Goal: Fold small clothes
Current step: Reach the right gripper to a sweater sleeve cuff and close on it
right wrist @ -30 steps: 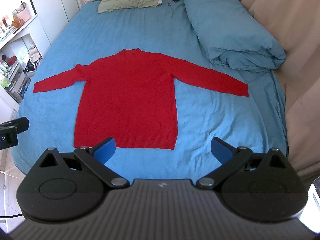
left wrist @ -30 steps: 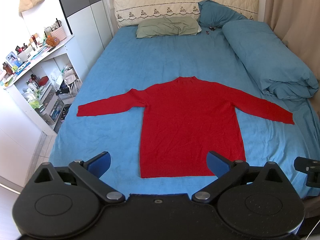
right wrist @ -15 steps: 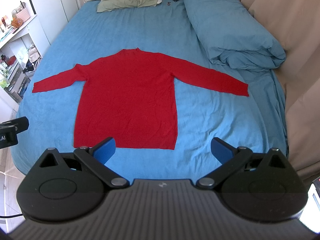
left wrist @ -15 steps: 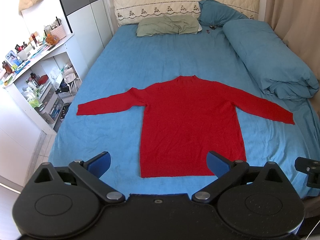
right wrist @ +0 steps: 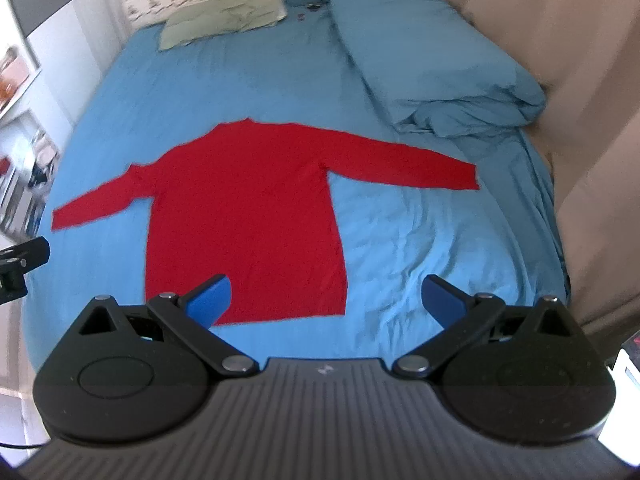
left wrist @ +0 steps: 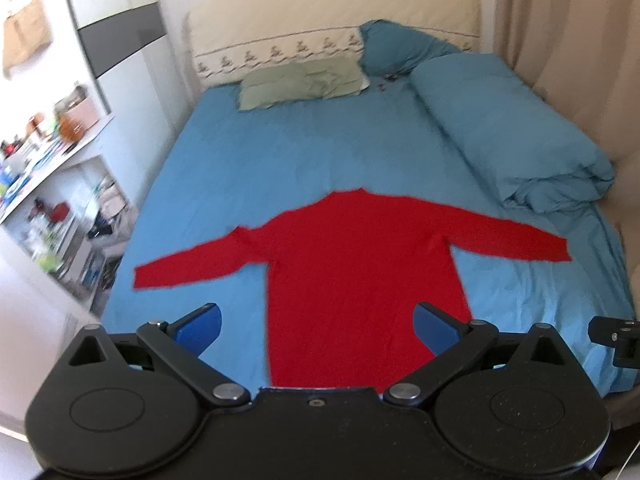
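Bedroom, start of fold: red sweater [left wrist: 362, 276] lies flat on blue bedsheet [left wrist: 304, 152], both sleeves spread wide, hem toward me at foot of bed. No fold made yet, by my reading; whole job left. I hold left gripper [left wrist: 316, 322] over hem, jaws wide apart, empty. Right gripper [right wrist: 326, 294] near sweater's right lower corner, likewise spread, gripping nothing. Rolled duvet [right wrist: 432, 60] well apart, far right.
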`<state>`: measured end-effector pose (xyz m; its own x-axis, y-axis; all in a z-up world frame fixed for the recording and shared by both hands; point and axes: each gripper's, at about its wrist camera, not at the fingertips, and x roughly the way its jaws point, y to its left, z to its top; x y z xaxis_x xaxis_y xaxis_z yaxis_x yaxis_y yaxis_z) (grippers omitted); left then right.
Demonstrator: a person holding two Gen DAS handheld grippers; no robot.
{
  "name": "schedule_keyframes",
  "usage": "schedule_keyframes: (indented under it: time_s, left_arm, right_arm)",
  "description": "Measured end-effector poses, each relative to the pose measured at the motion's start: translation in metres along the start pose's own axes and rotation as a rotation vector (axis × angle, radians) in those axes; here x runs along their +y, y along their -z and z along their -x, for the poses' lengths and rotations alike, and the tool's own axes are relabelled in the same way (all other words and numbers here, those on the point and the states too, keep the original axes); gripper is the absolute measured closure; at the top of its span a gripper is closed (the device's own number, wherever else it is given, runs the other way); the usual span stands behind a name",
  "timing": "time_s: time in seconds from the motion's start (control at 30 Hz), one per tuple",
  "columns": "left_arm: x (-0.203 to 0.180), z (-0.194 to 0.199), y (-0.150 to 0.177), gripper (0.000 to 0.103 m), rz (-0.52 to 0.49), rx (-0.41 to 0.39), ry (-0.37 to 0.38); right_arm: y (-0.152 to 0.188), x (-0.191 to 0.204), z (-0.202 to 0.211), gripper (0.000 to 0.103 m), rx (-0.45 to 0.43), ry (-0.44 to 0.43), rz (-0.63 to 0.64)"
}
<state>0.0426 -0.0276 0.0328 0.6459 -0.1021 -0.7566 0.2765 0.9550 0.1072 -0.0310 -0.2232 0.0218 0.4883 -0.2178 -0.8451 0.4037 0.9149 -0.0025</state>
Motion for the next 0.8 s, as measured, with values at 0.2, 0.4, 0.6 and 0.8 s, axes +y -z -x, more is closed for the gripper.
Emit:
schedule_keyframes:
  time_s: [0.2, 0.4, 0.6, 0.8]
  left_arm:
    - [-0.027, -0.035, -0.052, 0.000, -0.024, -0.056, 0.043]
    - [-0.062, -0.088, -0.104, 0.000, 0.007, -0.044, 0.057]
    - [-0.106, -0.173, -0.146, 0.000, 0.025, 0.026, 0.019]
    - [-0.149, -0.282, -0.171, 0.000, 0.052, 0.109, -0.004]
  right_arm:
    - [-0.047, -0.027, -0.019, 0.000, -0.022, 0.025, -0.097]
    - [-0.104, -0.077, -0.070, 0.000, -0.025, 0.068, -0.156]
    - [-0.164, -0.138, -0.161, 0.000, 0.024, 0.099, -0.196]
    - [-0.200, -0.199, -0.282, 0.000, 0.068, 0.155, -0.171]
